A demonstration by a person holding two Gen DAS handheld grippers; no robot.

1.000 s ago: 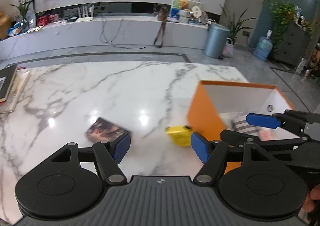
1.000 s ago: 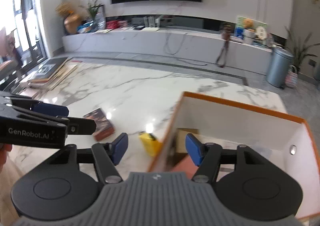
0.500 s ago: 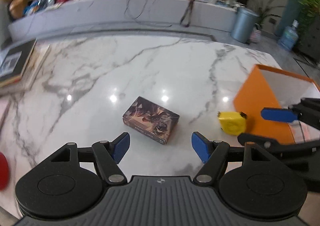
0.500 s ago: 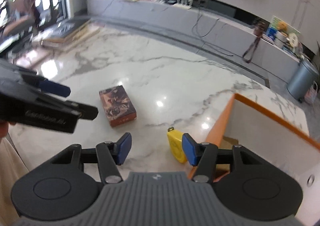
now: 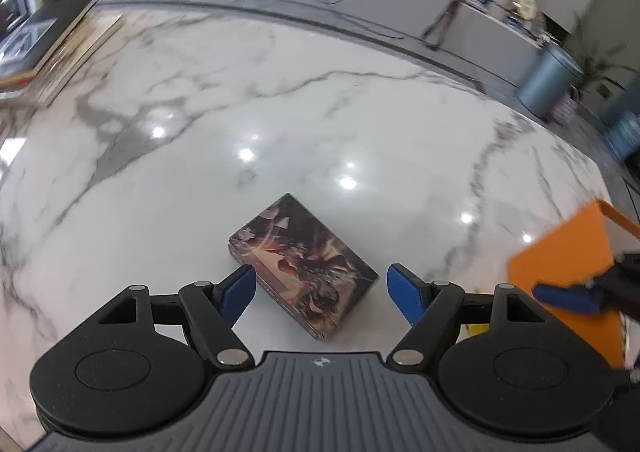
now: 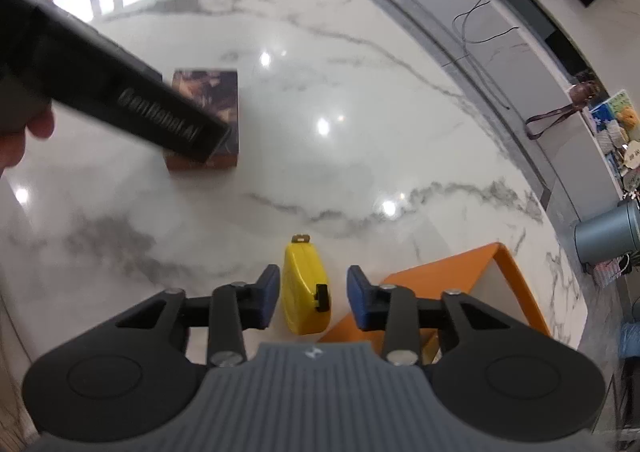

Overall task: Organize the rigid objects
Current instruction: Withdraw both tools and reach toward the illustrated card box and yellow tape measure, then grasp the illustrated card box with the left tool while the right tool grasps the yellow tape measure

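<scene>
A card box with dark artwork (image 5: 304, 268) lies flat on the marble table (image 5: 280, 111). My left gripper (image 5: 322, 290) hangs just above it, jaws opening, with the box's near end between the blue pads and untouched. A yellow tape measure (image 6: 306, 284) lies beside the orange box (image 6: 460, 272). My right gripper (image 6: 314, 294) straddles it, jaws closing, with small gaps still showing on both sides. In the right wrist view the left tool's black body (image 6: 120, 99) hides part of the card box (image 6: 212, 91).
The orange box (image 5: 568, 264) stands at the table's right, with a right-gripper finger (image 5: 568, 298) before it. Books (image 5: 60, 43) lie at the far left edge. A hand (image 6: 24, 131) holds the left tool. A grey bin (image 6: 608, 232) stands on the floor beyond.
Both grippers left the orange box and dropped toward the table. The left one swung over the card box and widened; the right one came over the tape measure and narrowed.
</scene>
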